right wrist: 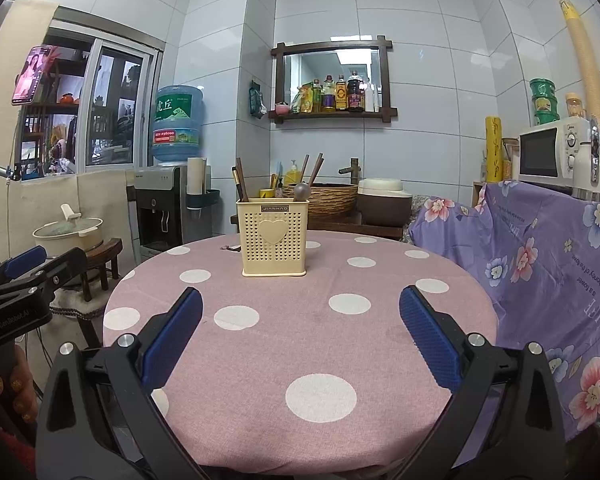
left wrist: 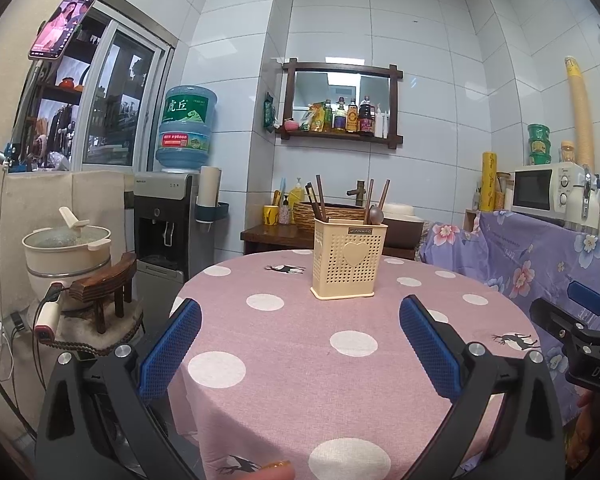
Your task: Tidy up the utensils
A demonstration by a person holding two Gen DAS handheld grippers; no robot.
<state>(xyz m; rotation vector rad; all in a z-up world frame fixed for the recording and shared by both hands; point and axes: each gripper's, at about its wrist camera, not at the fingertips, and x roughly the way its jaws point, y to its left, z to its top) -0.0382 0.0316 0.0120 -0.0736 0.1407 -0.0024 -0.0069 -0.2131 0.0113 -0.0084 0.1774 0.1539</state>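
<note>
Two grippers: left gripper (left wrist: 300, 340) and right gripper (right wrist: 300, 332), jaws spread wide, both empty
Utensil holder (left wrist: 349, 258): upright, centre frame, on round table (left wrist: 300, 360)
Contents: chopsticks (left wrist: 321, 198), spoon (left wrist: 375, 213)

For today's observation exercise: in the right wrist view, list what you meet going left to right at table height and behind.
Lidded pot → water dispenser → utensil holder → woven basket → microwave.
</note>
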